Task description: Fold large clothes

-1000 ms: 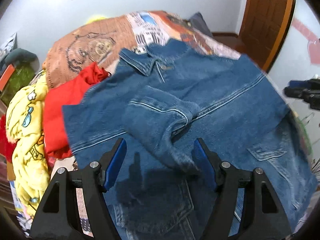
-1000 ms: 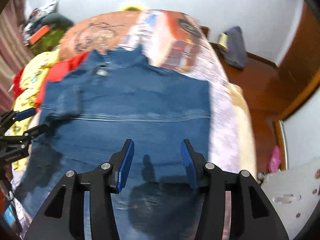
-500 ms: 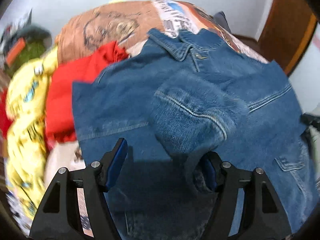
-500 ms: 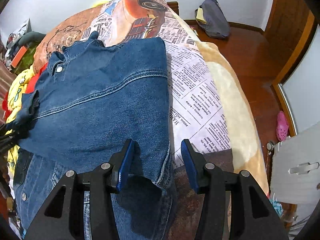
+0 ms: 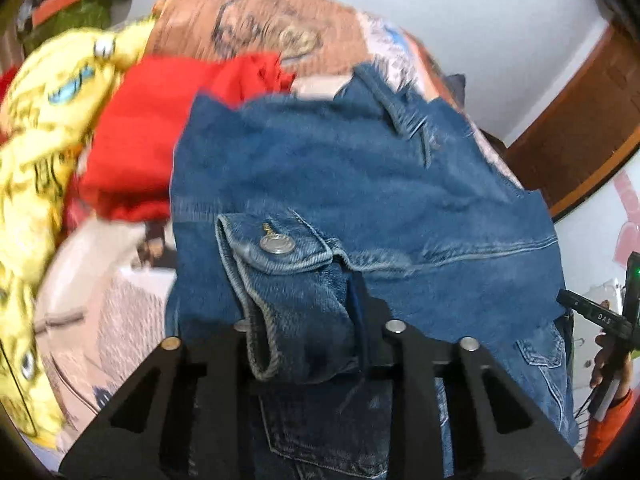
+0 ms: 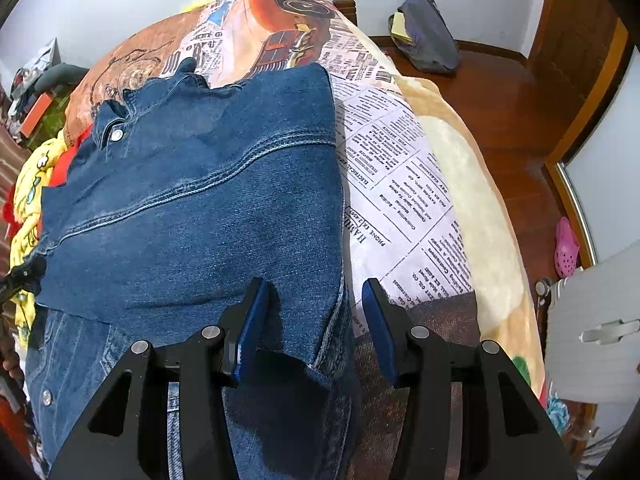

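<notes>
A blue denim jacket [image 6: 192, 208] lies spread on the bed, collar at the far end; it also fills the left wrist view [image 5: 360, 184]. My left gripper [image 5: 316, 344] is shut on the jacket's sleeve cuff [image 5: 280, 264], which has a metal button and bunches up between the fingers, hiding them. My right gripper [image 6: 316, 328] is open, its blue pads [image 6: 250, 320] straddling the jacket's right side edge near the hem, low over the cloth. The right gripper also shows at the right edge of the left wrist view [image 5: 612, 320].
The bed has a newspaper-print cover [image 6: 400, 184]. A red garment [image 5: 152, 136] and a yellow cartoon blanket [image 5: 44, 128] lie piled left of the jacket. A wooden floor [image 6: 516, 120] with a dark bag [image 6: 424, 36] and a pink shoe [image 6: 566, 248] lies right of the bed.
My left gripper has closed on the sleeve cuff and lifted it. My right gripper has swung to the jacket's right edge and stays open there.
</notes>
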`<state>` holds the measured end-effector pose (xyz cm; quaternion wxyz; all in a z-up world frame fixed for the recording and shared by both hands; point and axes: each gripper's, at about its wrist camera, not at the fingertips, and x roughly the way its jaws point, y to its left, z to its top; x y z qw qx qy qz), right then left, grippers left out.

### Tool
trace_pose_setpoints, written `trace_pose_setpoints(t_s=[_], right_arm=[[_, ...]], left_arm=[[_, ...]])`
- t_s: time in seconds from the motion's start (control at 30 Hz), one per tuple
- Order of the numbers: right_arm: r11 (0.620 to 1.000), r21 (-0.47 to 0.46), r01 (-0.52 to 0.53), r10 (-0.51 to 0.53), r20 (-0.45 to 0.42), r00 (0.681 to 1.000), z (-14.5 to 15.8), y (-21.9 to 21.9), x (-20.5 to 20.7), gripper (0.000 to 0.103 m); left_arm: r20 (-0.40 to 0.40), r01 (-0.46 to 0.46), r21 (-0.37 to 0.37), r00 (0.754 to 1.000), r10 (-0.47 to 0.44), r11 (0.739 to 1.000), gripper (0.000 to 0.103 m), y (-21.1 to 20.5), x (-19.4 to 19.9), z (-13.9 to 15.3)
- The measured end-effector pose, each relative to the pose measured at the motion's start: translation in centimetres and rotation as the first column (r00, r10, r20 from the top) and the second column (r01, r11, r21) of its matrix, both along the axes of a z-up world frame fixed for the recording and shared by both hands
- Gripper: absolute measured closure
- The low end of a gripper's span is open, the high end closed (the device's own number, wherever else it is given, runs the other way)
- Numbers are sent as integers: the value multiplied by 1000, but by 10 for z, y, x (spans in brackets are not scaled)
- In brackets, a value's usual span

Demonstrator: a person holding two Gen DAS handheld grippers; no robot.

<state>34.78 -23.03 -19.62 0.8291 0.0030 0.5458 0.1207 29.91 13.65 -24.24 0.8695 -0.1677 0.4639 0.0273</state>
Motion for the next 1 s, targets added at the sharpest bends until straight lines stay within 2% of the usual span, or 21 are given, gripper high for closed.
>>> trace_pose_setpoints(t_s=[0.1, 0.23, 0.3, 0.37, 0.43, 0.5, 0.63, 0.7, 0.77, 0.83, 0.9, 1.0], right_arm=[[999, -31, -16, 17, 26, 1000, 9, 5, -3, 58], [997, -56, -48, 52, 76, 996, 24, 15, -7, 58], [996, -65, -65, 71, 95, 993, 29, 20, -8, 58], [993, -83, -79, 88, 101, 991, 29, 26, -9, 58], [991, -101, -89, 99, 92, 991, 25, 32, -7, 58], [989, -110, -101, 108, 63, 992, 16, 36, -5, 58], [983, -143, -119, 122, 13, 993, -3, 42, -5, 58], [977, -175, -124, 130, 21, 991, -5, 44, -7, 47], [971, -207, -118, 128, 35, 991, -6, 43, -10, 42], [973, -201, -118, 127, 34, 991, -6, 40, -12, 41], [976, -185, -111, 119, 29, 993, -6, 36, -13, 39], [982, -159, -100, 105, 21, 994, -4, 29, -17, 39]], left_arm=[[92, 34, 110, 995, -45, 993, 82, -10, 3, 30], [202, 55, 244, 974, -106, 968, 82, -24, 1, 70], [233, 48, 303, 965, -123, 952, 82, -26, -3, 81], [236, 35, 320, 965, -116, 947, 82, -20, -5, 80], [197, 34, 303, 976, -97, 952, 82, -13, -2, 69], [114, 53, 264, 990, -85, 963, 81, -3, 3, 46], [-29, 66, 199, 998, -62, 978, 73, 11, 4, 1], [-56, 57, 163, 997, -48, 985, 67, 18, -2, -11], [-61, 32, 153, 998, -23, 988, 58, 24, -7, -18], [-63, 12, 172, 998, -2, 985, 45, 27, -13, -18], [-61, 4, 170, 998, 7, 986, 37, 32, -19, -15], [-65, 7, 139, 998, 3, 990, 32, 37, -28, -10]])
